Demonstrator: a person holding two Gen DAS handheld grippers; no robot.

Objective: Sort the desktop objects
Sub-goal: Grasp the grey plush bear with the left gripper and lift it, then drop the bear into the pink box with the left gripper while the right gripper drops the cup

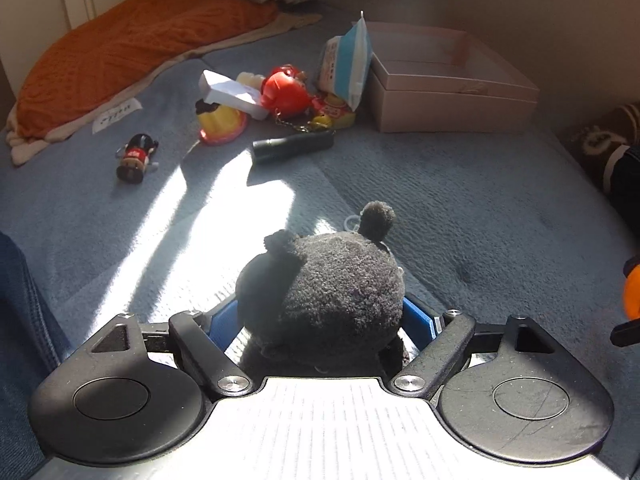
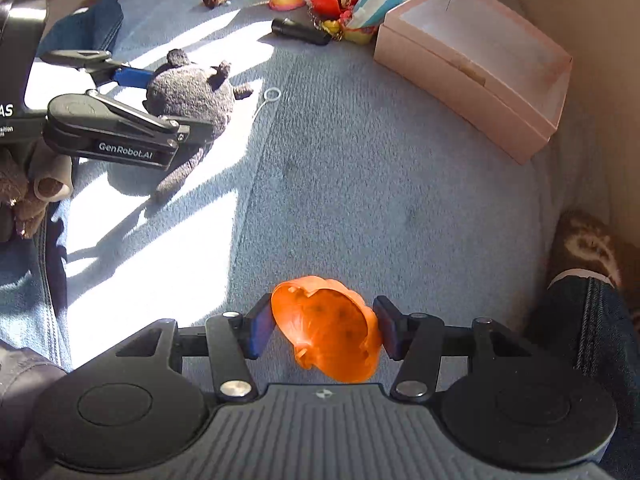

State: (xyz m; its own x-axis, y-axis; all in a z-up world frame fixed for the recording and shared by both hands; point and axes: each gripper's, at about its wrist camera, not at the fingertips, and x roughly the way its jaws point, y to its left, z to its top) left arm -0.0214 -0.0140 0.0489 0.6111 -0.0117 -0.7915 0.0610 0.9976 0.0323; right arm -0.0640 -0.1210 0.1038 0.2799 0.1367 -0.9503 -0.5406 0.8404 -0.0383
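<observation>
Left wrist view first: the left gripper (image 1: 320, 320) is sitting around a dark grey plush toy (image 1: 324, 280), blue pads on both sides of its body, gripping it on the blue-grey blanket (image 1: 460, 200). Further back, a pile of small stuff is lying beside an open pink box (image 1: 448, 80): a black flashlight (image 1: 294, 145), a red round toy (image 1: 285, 92), a yellow toy (image 1: 222, 122), a white carton (image 1: 236, 94) and a blue-white packet (image 1: 350, 62). A little figurine (image 1: 134, 158) is lying off to the left.

Right wrist view: the right gripper (image 2: 324, 332) is holding an orange plastic shell (image 2: 326, 330), jaws at a medium width, hollow side facing the camera, just above the blanket. The plush is over on the left there, the box upper right.
</observation>
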